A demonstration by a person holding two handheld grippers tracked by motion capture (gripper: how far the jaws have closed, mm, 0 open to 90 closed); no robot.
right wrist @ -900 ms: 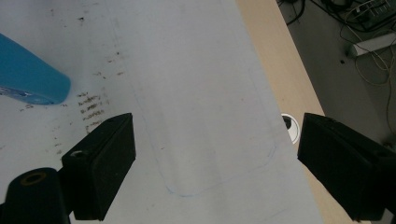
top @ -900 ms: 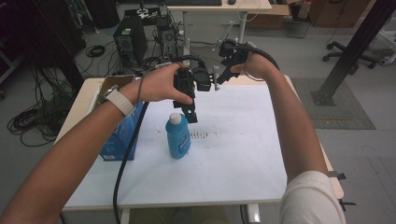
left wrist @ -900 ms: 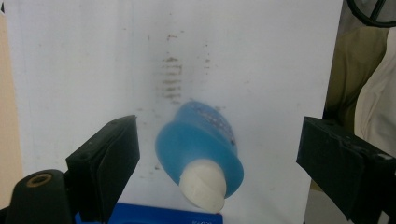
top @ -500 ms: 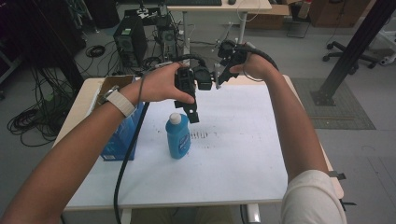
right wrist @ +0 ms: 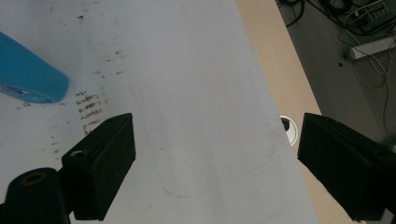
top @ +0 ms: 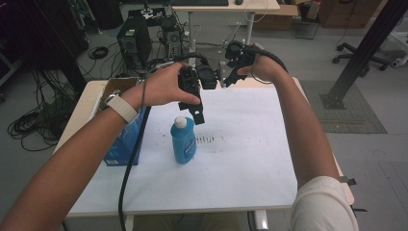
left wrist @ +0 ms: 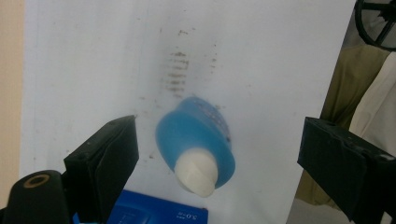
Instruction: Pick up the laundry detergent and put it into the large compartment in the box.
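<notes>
Left gripper (top: pixel 198 114) frame centre, jaws wide apart, above blue bottle (top: pixel 183 140), not touching. Right gripper (top: pixel 230 77) upper centre, jaws wide, nothing held. Bottle upright on white table (top: pixel 250 154), blue box (top: pixel 122 144) just left.

Blue box (top: pixel 124 142), computer tower (top: pixel 133 45), office chair (top: pixel 364 50)

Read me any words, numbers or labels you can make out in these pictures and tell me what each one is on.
"3.0": small white print on the blue box, seen in the left gripper view; the last mark is unclear.
Label on the blue bottle: too blurred to read.
Print on the blue box's side in the high view: too small to read.
</notes>
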